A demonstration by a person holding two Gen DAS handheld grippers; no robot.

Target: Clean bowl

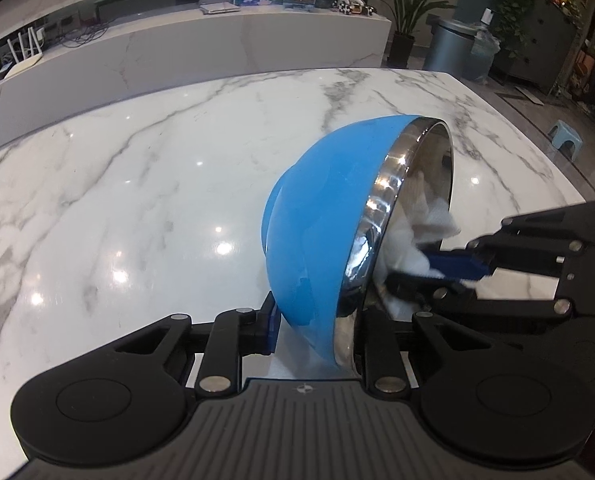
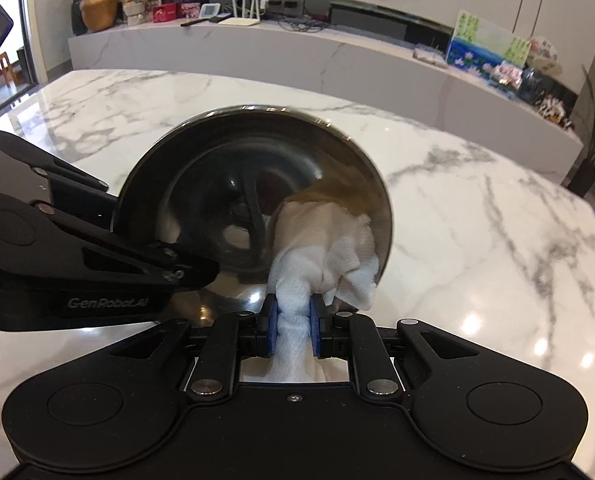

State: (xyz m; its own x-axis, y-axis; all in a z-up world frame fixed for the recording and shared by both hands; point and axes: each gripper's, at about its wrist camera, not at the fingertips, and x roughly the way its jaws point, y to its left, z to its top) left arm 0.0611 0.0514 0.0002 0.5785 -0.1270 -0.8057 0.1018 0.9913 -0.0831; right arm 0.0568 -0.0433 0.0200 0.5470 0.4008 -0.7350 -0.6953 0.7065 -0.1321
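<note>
Left wrist view. The left gripper stands at the bottom of the picture with its jaws drawn close about the wall of the bowl. One blue-padded finger lies against the blue outer shell; the other finger is on the inner, steel side, mostly hidden behind the rim, so its pad cannot be seen directly. The bowl is tipped on edge, its blue outside facing left and its chrome rim and mirrored inside facing right, above the marble table. Whether its lower edge rests on the table cannot be told. From the right edge the right gripper reaches into the bowl's mouth, its blue-padded fingers closed on a white paper towel that lies against the steel interior.

Right wrist view. The right gripper has its jaws nearly together, the two blue pads pinching a twisted neck of the paper towel between them. Beyond the pads the towel fans out into a crumpled wad pressed into the lower right part of the bowl's steel inside, where a brownish smear shows just above the wad. The bowl faces this camera with its opening, held tilted over the marble table. The left gripper enters from the left, its black fingers clasping the bowl's lower left rim; its pads are not visible here.
</note>
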